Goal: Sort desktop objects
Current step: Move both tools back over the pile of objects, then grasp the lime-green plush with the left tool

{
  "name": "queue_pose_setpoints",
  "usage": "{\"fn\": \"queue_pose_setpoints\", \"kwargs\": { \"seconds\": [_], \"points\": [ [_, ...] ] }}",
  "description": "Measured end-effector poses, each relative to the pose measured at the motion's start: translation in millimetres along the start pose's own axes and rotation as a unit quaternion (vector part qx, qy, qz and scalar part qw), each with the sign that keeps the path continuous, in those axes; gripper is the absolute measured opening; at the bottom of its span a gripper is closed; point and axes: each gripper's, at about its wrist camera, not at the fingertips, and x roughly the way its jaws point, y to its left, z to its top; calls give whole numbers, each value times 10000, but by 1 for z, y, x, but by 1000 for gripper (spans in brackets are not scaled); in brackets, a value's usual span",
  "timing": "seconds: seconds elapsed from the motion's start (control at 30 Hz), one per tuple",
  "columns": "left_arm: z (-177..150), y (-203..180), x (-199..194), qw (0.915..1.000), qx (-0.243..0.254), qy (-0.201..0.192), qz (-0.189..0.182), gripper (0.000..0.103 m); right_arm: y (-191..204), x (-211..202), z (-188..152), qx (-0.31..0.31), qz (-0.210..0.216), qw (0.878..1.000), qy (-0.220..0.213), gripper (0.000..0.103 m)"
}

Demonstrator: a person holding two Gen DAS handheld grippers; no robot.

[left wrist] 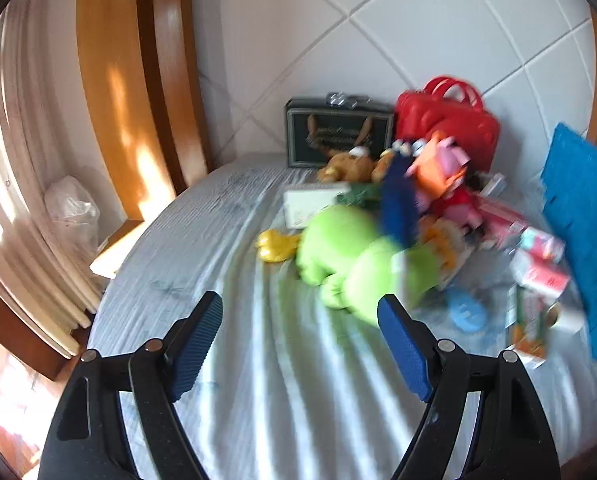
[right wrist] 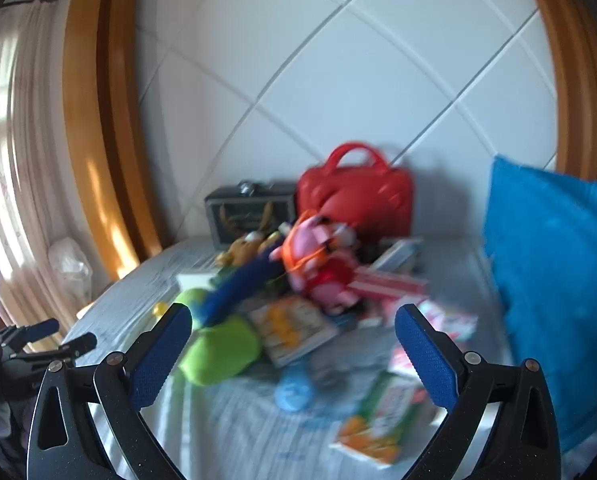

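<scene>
Ahead of both claws, a grey sheet carries a blurred heap. A blue cushion stands right of the right claw. A red bag leans at the back, a dark box beside it. A green plush lies just beyond the left claw. A blue disc sits between the right claw's fingers, untouched. Both claws gape wide, holding nothing.

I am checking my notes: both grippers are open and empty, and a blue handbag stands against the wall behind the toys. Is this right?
Not quite: the handbag is red, not blue, as the right wrist view shows. The left gripper and right gripper are open and empty.
</scene>
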Motion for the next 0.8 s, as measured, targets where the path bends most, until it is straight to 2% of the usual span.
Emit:
{"fn": "queue_pose_setpoints", "kwargs": {
  "seconds": [0.07, 0.17, 0.2, 0.33, 0.4, 0.5, 0.57, 0.6, 0.67, 0.73, 0.77, 0.8],
  "points": [
    [-6, 30, 19, 9994, 51, 308, 146, 80, 38, 27, -5, 110, 137, 9993, 338, 102],
    [-12, 66, 42, 9983, 23, 586, 0, 80, 89, 55, -12, 148, 463, 9965, 681, 82],
    [-13, 73, 48, 9981, 39, 613, 14, 80, 106, 67, -14, 103, 474, 9961, 741, 79],
    [-12, 100, 76, 9966, 32, 824, -88, 80, 144, 113, -18, 209, 605, 9925, 1040, 74],
    [-10, 103, 90, 9955, 167, 914, -194, 80, 155, 141, -25, 404, 686, 9884, 1292, 65],
    [1, 99, 111, 9944, 357, 938, -335, 80, 155, 180, -42, 675, 760, 9796, 1732, 58],
    [10, 94, 127, 9935, 455, 931, -475, 80, 140, 193, -51, 738, 267, 9798, 1841, 58],
    [14, 88, 137, 9926, 512, 927, -594, 80, 126, 194, -54, 844, 23, 9793, 1840, 54],
    [21, 75, 154, 9898, 648, 978, -808, 80, 98, 191, -57, 1014, -456, 9763, 1858, 57],
    [29, 58, 175, 9860, 842, 1027, -1011, 80, 72, 193, -60, 1118, -859, 9681, 2073, 68],
    [33, 51, 183, 9843, 937, 1040, -1071, 80, 60, 195, -63, 1280, -899, 9628, 2205, 82],
    [38, 42, 192, 9823, 1041, 1041, -1155, 80, 57, 195, -65, 1355, -842, 9619, 2219, 85]
  ]
}}
